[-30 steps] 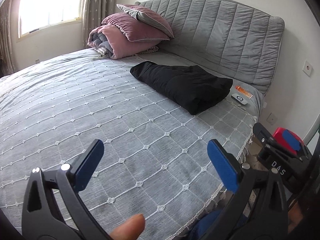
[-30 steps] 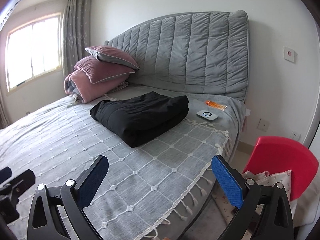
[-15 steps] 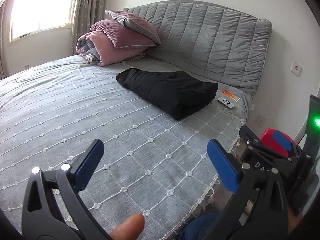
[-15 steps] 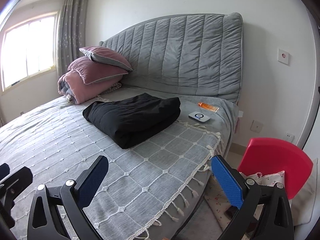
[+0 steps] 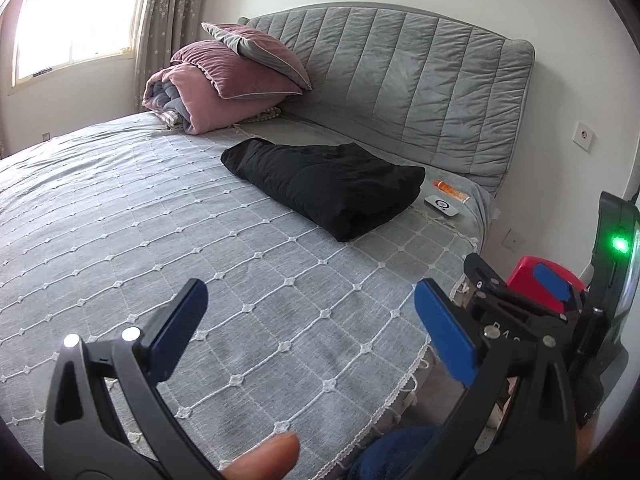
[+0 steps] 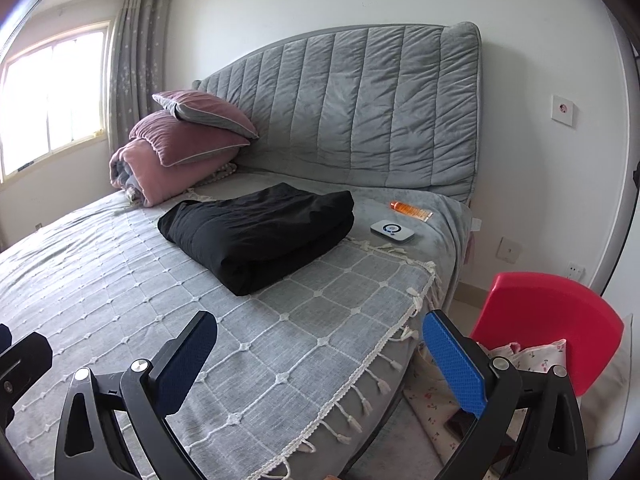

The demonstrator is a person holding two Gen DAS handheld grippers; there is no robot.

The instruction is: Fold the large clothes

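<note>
Folded garment (image 6: pixel 260 232): plain black. Bedspread (image 5: pixel 120 216): grey, crossed by a white stitched lattice with small knots at the crossings; white tasselled fringe along the edge. Headboard (image 6: pixel 360 112): grey, quilted in vertical channels. Pillows (image 5: pixel 240 68): dusty pink and grey, piped in white. Rolled quilt (image 5: pixel 176 100): pink outside, grey inside. Curtain (image 6: pixel 136 60): grey-brown with small pale dots. Tube (image 6: pixel 412 211): orange. Small device (image 6: pixel 391 231): white with a dark ring. Chair (image 6: pixel 544 320): red. Gripper pads (image 6: pixel 454 364): blue on black frames. Indicator light (image 5: pixel 619 245): green.
</note>
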